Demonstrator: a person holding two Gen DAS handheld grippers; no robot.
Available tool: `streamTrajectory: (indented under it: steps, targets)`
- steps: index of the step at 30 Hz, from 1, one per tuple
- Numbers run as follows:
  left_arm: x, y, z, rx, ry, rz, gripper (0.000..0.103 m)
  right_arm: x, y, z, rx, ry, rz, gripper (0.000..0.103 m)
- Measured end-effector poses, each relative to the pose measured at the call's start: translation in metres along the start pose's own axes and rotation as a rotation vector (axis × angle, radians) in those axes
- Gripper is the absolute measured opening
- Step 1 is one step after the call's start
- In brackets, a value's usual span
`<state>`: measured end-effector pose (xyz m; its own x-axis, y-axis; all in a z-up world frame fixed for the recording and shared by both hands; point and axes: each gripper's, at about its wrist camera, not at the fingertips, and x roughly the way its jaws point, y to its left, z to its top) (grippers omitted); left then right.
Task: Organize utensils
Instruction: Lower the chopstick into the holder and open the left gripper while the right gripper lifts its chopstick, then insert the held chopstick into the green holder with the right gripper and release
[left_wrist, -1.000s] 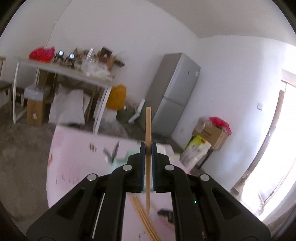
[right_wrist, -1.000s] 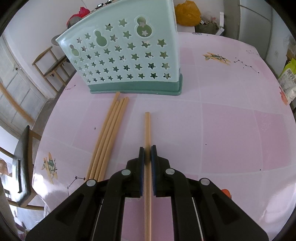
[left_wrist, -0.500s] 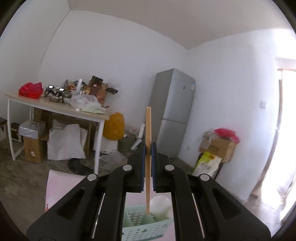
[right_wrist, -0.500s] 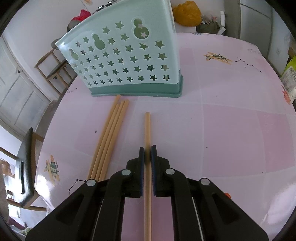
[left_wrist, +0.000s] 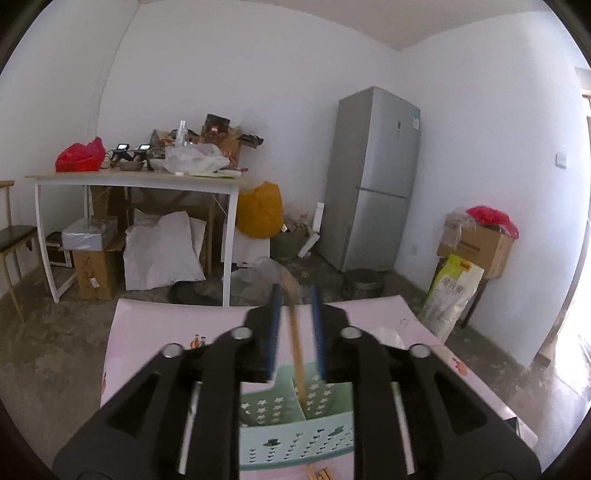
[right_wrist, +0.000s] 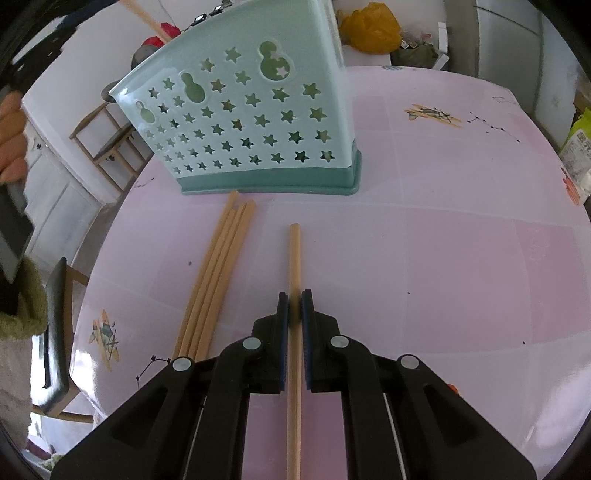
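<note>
Hand-held gripper on our left (left_wrist: 294, 325) hangs above the holder (left_wrist: 295, 432) with its jaws spread apart; between them a chopstick (left_wrist: 295, 350) stands tilted and blurred, touching neither pad that we can see, its lower end down inside one of the holder's compartments beside a divider. We see two more stick ends (left_wrist: 320, 473) on the pink bench (left_wrist: 147, 332) just in front of the holder. Beyond the bench we see a white side table (left_wrist: 140, 181) loaded with clutter, a yellow bag (left_wrist: 258, 210) and a grey fridge (left_wrist: 373, 177).

From our right hand-held gripper (right_wrist: 294, 314), the holder (right_wrist: 251, 125) stands upright on the bench (right_wrist: 461, 240), star holes facing us. A bundle of four chopsticks (right_wrist: 218, 273) lies left of centre, its far ends just short of the holder's base. Apart from the bundle, to its right, lies a single chopstick (right_wrist: 294, 258), pointing at the holder; our right jaws are closed narrowly on it, and we cannot tell whether it is lifted off the bench.
</note>
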<state>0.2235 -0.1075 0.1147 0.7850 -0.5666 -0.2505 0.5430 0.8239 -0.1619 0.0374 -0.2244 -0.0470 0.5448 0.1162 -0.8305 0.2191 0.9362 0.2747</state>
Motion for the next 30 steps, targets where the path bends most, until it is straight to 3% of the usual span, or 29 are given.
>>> streamTrajectory:
  steps: [6,12,17,24,30]
  targets:
    - [-0.049,0.008,-0.005,-0.011,-0.067,0.026,0.031,-0.013,-0.007,0.001,0.024,-0.032,-0.004,0.007]
    - [-0.1,0.025,-0.024,-0.084,-0.092,0.06,0.04,-0.055,-0.012,0.006,0.046,-0.128,0.017,0.007]
    - [-0.124,0.037,-0.061,-0.076,0.0,0.094,0.054,-0.095,-0.008,0.015,0.041,-0.22,0.033,0.007]
    - [-0.137,0.055,-0.113,-0.074,0.154,0.144,0.059,-0.156,0.011,0.042,-0.001,-0.396,0.062,0.007]
    - [-0.138,0.058,-0.133,-0.086,0.206,0.131,0.064,-0.183,0.029,0.077,-0.028,-0.555,0.106,0.007]
